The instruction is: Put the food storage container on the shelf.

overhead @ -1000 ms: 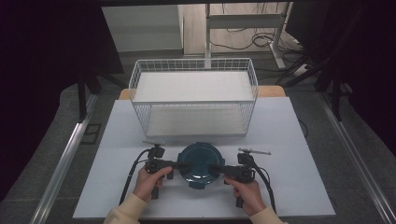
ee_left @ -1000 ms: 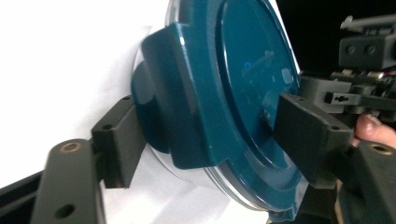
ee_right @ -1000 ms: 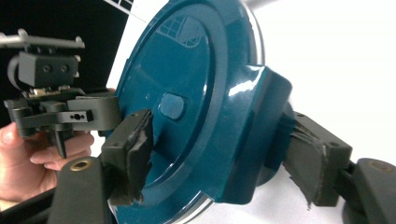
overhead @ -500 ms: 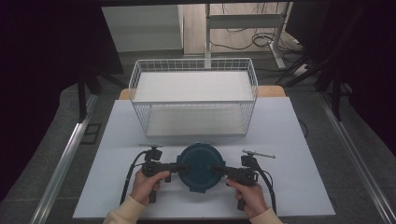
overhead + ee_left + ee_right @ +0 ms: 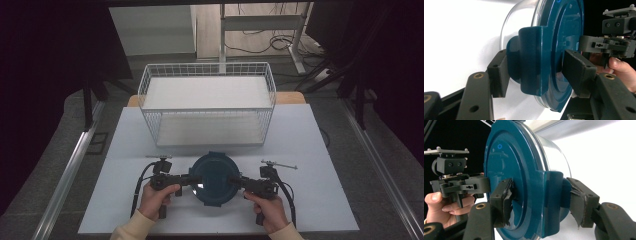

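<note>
The round container [image 5: 214, 178] — a clear bowl under a dark teal lid with side latches — sits on the white counter [image 5: 320, 150] near its front edge, at about 6 o'clock from the white wire basket [image 5: 207, 105], which stands well apart toward the back and is empty as far as the high view shows.

The left tool [image 5: 186, 180] comes in at the container's 9 o'clock and the right tool [image 5: 236, 181] at its 3 o'clock, each held in one hand. In the right gripper view the right tool [image 5: 541, 202] is clamped on the latch tab [image 5: 551, 202] and the lid's rim, one worn pad on the lid's top, the other under the tab against the bowl's side; its jaws have just been closing. In the left gripper view the left tool [image 5: 536, 72] straddles the opposite latch [image 5: 531, 60] — its jaws have also been closing. The pad on the lid side appears to touch the lid; the other pad seems to meet the latch's base, though I cannot tell if it presses firmly.

So the two-sided grasp looks nearly complete, right side secured, left side just seating. The container rests on the counter, not yet lifted. What likely remains, judging by the empty basket: finish the left grip, raise the container level and carry it toward 12 o'clock into the basket.
</note>
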### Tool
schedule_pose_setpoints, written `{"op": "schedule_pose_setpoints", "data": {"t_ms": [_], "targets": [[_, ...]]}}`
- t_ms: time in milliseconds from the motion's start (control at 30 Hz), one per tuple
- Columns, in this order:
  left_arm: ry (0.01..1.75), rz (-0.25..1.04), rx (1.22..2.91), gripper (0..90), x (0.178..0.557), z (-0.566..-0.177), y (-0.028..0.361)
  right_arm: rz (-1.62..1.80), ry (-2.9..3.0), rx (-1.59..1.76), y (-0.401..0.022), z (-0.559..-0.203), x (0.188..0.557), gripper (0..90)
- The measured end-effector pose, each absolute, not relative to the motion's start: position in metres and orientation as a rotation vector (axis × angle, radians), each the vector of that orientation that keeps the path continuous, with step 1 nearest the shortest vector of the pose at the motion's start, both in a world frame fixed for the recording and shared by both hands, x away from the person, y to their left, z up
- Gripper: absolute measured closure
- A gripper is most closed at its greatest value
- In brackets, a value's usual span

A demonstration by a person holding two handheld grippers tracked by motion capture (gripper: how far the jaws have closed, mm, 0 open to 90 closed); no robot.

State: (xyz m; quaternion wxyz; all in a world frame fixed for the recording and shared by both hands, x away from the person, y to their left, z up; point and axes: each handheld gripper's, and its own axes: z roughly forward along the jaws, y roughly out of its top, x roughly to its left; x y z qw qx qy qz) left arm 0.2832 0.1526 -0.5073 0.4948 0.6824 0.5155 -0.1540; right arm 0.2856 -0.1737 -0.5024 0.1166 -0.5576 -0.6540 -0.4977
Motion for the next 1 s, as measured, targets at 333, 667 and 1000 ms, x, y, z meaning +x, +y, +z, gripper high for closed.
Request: {"op": "schedule_pose_setpoints", "data": {"t_ms": [333, 667, 1000], "targets": [[1.216, -0.363, 1.645, 42.3, 0.281, -0.498, 0.154, -1.531, -2.019, -1.566, -0.173, -0.486, 0.283, 40.4], [1.191, -0.338, 1.647, 42.2, 0.281, -0.488, 0.154, -1.563, -2.080, -1.516, -0.172, -0.476, 0.283, 40.5], [1.178, -0.321, 1.662, 41.9, 0.283, -0.481, 0.152, -1.570, -2.109, -1.489, -0.174, -0.467, 0.286, 40.6]]}}
